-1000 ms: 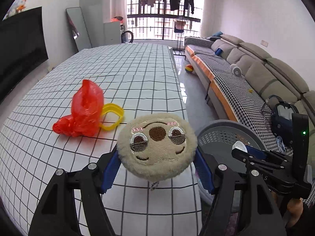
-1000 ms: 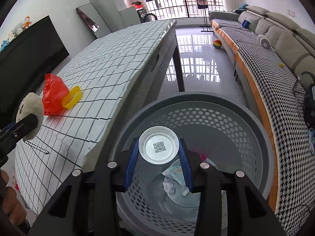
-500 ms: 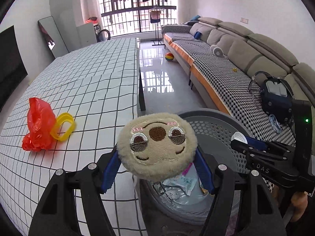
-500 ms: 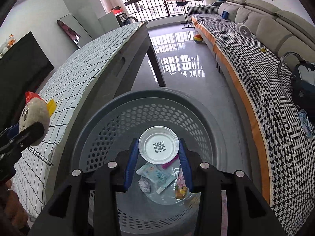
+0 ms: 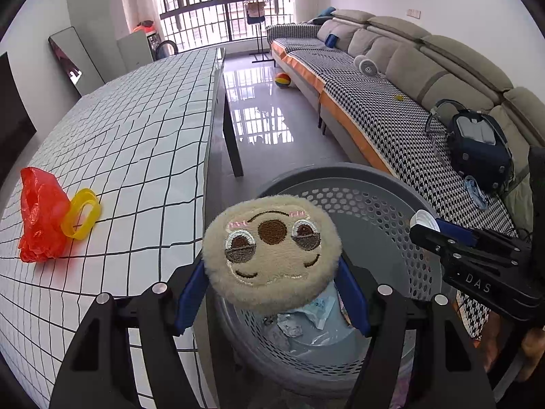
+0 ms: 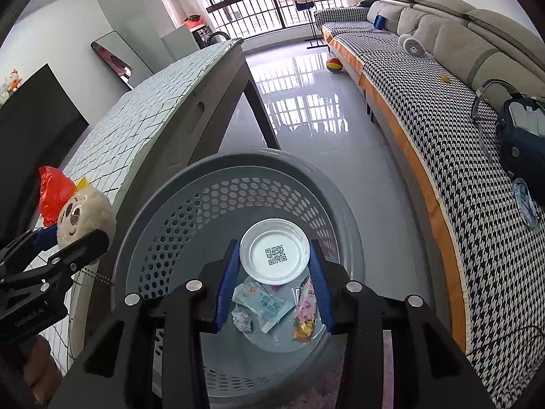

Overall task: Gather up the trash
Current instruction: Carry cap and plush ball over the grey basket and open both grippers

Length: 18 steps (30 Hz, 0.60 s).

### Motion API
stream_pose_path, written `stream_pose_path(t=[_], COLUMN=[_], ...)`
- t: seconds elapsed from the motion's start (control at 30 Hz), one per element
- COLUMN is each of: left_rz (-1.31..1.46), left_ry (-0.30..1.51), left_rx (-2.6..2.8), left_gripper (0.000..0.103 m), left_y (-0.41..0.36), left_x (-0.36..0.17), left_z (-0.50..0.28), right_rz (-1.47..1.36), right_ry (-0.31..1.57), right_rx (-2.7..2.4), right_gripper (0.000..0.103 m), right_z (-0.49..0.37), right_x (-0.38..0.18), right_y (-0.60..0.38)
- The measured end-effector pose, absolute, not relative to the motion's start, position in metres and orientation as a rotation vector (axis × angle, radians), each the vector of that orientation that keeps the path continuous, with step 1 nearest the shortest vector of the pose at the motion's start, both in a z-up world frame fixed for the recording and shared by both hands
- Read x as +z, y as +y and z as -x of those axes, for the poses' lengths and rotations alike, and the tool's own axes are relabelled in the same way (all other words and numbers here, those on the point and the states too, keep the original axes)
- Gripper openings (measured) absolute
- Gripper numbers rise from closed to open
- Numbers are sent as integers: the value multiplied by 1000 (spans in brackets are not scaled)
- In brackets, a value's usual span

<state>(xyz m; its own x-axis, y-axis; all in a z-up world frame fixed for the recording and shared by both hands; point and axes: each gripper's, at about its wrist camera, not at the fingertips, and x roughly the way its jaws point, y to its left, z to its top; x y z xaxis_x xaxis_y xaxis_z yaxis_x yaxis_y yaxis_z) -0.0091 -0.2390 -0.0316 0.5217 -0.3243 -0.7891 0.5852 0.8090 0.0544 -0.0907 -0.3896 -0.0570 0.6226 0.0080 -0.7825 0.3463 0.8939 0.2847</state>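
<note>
Left fingers [image 5: 190,293] clamp plush [image 5: 272,252]; right fingers [image 6: 226,279] clamp lid [image 6: 274,251]; basket [image 6: 163,211] floor partly hidden.

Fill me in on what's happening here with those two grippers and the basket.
A person is clearing trash with a handheld gripper in each hand. The left gripper is shut on a round plush sloth face, and the right gripper is shut on a white plastic lid; both hang over the grey perforated basket, which already holds a few wrappers. A red plastic bag and a yellow ring lie on the checked table.
</note>
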Motion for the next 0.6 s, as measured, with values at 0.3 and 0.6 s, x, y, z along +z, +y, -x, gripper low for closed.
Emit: stream_pose_path(t=[0.3,0.6], left_rz=[-333,-314], left_ry=[890,908], left_rx=[-542,-536], left_gripper=[68,71], left_y=[-241,-238], left_x=[-40,-45], left_z=[3,-1], right_rz=[-425,-429], right_ry=[903,896], right_rx=[-156,-138], right_gripper=[40,57], right_z=[81,80], right_x=[-63,-63], right_y=[-377,-374])
